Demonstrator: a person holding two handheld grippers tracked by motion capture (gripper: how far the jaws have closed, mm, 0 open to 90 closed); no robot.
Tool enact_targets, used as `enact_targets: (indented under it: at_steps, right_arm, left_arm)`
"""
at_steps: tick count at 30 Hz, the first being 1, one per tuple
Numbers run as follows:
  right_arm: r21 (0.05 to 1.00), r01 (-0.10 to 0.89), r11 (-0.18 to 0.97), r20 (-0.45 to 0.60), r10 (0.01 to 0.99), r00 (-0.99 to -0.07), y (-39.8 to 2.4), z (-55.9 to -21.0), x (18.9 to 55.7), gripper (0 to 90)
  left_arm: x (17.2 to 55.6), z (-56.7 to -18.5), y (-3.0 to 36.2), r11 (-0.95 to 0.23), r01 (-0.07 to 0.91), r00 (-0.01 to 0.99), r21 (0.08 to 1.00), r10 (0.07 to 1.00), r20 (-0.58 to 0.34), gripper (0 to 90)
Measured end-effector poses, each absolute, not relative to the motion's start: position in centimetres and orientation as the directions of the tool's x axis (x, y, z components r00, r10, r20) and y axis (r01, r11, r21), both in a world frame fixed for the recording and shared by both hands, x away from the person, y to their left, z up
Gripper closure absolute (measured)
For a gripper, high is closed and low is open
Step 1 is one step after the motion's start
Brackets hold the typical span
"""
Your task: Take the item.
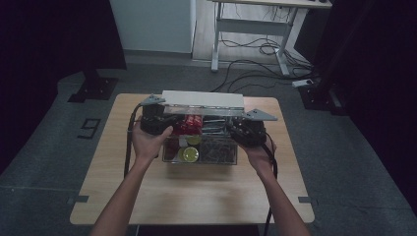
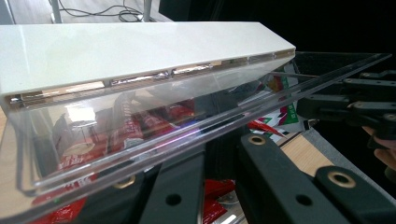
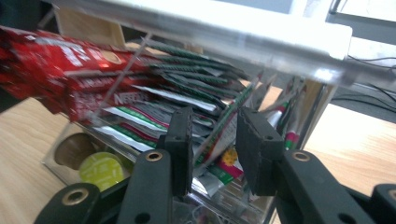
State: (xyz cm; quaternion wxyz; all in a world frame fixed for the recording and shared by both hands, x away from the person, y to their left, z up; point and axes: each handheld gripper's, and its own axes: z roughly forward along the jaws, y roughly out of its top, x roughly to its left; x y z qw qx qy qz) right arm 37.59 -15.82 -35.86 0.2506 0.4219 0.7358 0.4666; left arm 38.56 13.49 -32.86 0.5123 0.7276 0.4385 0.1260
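Note:
A clear acrylic box (image 1: 206, 161) stands mid-table, holding red packets (image 1: 189, 124), green sachets (image 1: 216, 145) and a yellow-green capsule (image 1: 189, 154). Its clear lid with a white back strip (image 1: 202, 100) is tilted up over the box. My left gripper (image 1: 153, 123) is at the lid's left end. In the left gripper view the lid's clear edge (image 2: 154, 144) lies across my left gripper (image 2: 219, 149), which is shut on it. My right gripper (image 1: 244, 130) is at the box's right side. Its pads (image 3: 180, 149) stand apart, with a thin clear wall and the sachets (image 3: 196, 88) seen in the gap between them.
The wooden table (image 1: 196, 196) has bare room in front of the box and narrow margins at both sides. Behind it on the floor stand a desk frame (image 1: 251, 29) with loose cables (image 1: 255, 49) and a black stand base (image 1: 93, 88). The other gripper (image 2: 355, 107) shows far right.

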Motion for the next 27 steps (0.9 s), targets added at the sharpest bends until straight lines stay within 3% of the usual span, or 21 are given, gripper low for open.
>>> enact_targets:
  at_steps: [8,11,14,27]
  right_arm:
    - [0.881,0.422,0.216,0.028,0.865,-0.501,-15.4,-36.9,38.4,67.9]
    - [0.875,0.431,0.222,0.016,0.875,-0.484,-15.1,-37.3,38.6,81.5]
    - [0.879,0.439,0.186,0.056,0.874,-0.482,-15.5,-37.3,38.6,87.5]
    - [0.920,0.374,0.119,0.092,0.860,-0.502,-17.2,-36.5,36.3,89.3]
  left_arm:
    - [38.6,-32.9,13.5,-0.092,0.509,0.583,0.856,0.768,-0.264,90.0]
    - [38.6,-33.0,13.5,-0.092,0.511,0.582,0.855,0.769,-0.266,90.0]
    - [38.6,-33.1,13.5,-0.092,0.512,0.581,0.854,0.769,-0.266,90.0]
    - [38.6,-33.3,13.4,-0.080,0.507,0.581,0.858,0.767,-0.271,90.0]
